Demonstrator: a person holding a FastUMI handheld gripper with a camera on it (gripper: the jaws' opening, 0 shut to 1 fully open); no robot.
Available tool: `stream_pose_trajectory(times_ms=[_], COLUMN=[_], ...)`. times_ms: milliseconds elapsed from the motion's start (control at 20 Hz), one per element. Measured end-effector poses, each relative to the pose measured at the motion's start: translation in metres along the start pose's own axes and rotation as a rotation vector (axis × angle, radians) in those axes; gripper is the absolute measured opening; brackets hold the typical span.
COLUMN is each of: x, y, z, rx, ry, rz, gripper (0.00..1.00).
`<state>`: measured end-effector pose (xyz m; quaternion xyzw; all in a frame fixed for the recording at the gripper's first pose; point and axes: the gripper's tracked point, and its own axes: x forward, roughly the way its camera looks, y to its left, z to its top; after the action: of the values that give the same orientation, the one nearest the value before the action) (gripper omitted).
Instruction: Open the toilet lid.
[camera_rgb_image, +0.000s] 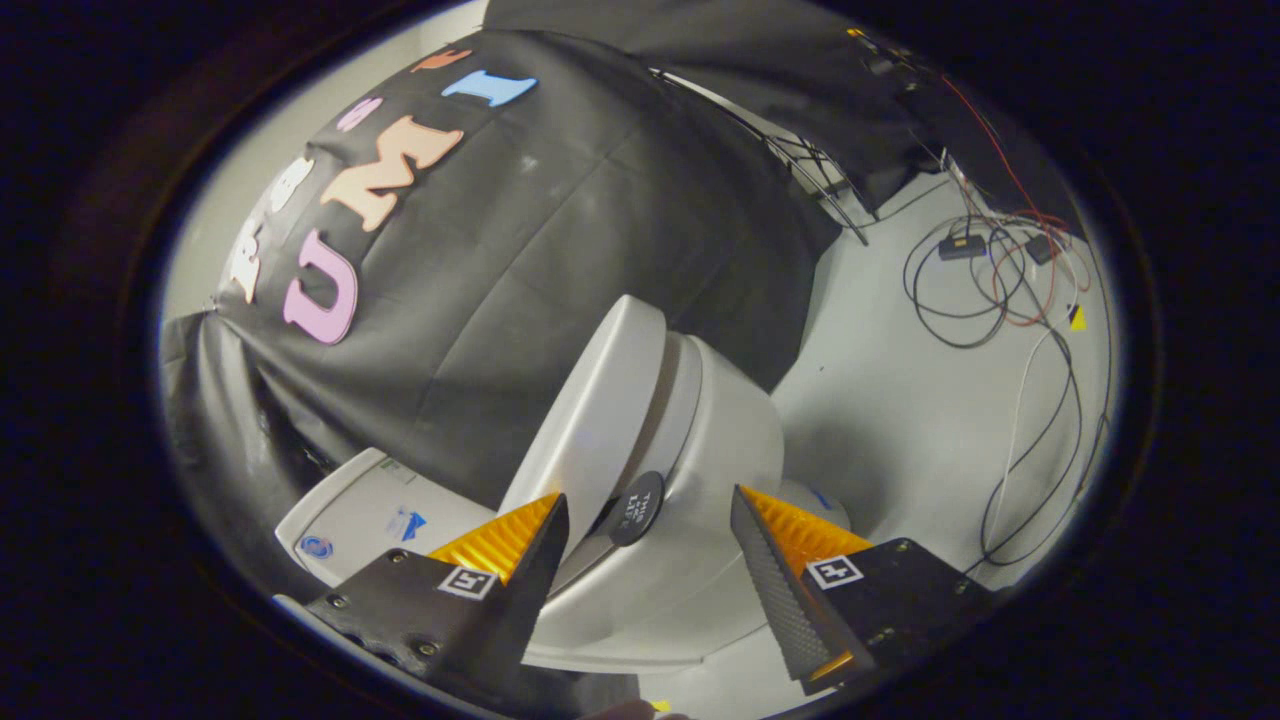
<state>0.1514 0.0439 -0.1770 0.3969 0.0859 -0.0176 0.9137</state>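
Holding your gripper (648, 520) fingers wide apart, gripping nothing; raised toilet lid (600, 400) between them, open floor (900, 420) at right of frame

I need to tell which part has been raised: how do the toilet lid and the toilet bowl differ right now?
The toilet lid is a thin flat panel tipped up on edge; the toilet bowl is a deep rounded body beneath it. The lid carries a dark round sticker at its lower end; the bowl's outside is plain. Both are white and glossy. The hand-held gripper is open, its fingers apart either side of the sticker.
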Motion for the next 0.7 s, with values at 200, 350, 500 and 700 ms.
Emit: stream_pose_trajectory(times_ms=[200,350,500,700], x=[0.011,0.017,0.018,0.03], y=[0.0,-0.009,-0.012,-0.007], z=[0.003,-0.004,-0.004,0.002], rx=[0.078,0.067,0.078,0.17], ry=[-0.027,0.017,0.032,0.027], rz=[0.01,-0.04,-0.014,-0.038], gripper=[0.96,0.7,0.7,0.46])
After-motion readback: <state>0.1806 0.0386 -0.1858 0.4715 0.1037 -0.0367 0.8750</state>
